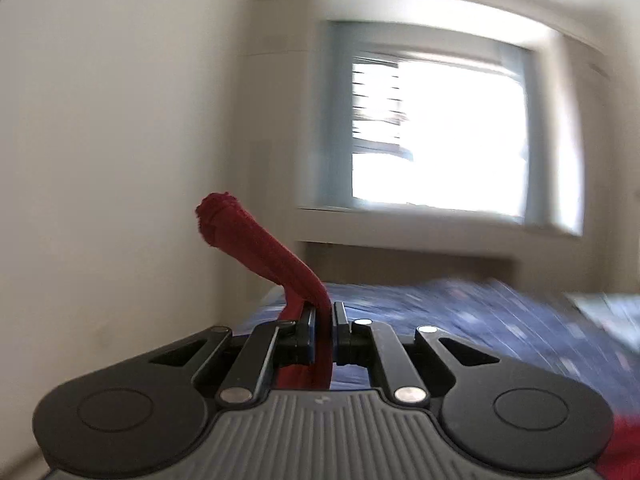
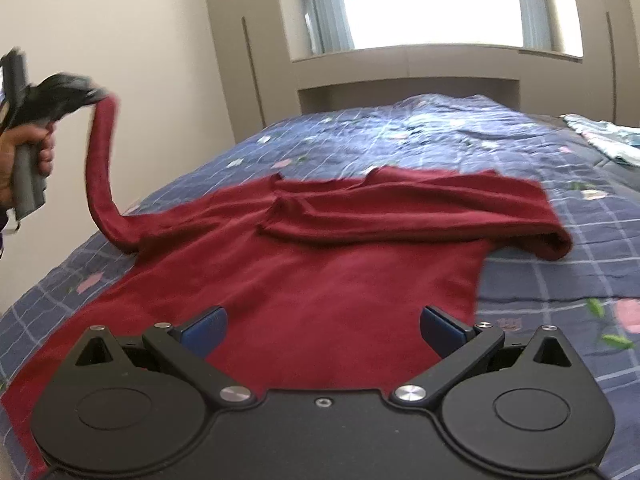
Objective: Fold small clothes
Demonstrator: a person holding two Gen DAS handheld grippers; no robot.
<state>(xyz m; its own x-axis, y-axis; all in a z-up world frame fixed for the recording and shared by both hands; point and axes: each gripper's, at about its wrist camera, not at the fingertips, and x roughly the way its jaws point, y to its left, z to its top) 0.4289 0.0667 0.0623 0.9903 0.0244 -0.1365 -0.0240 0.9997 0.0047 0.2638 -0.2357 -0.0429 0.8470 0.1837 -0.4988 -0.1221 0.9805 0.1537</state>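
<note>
One dark red sweater point(image 2: 304, 272) lies spread on the bed point(image 2: 400, 136), one sleeve point(image 2: 416, 208) folded across its top and the other sleeve point(image 1: 276, 256) lifted and pinched tight in the closed left tool point(image 1: 323, 320), while the right tool point(image 2: 323, 324) hovers wide open and empty above it.

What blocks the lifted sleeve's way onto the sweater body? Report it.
Nothing visible. The left gripper holds the sleeve up, left of the sweater, whose near body is bare. The other sleeve already lies folded across the top. The open right gripper hovers at the near edge, touching nothing.
</note>
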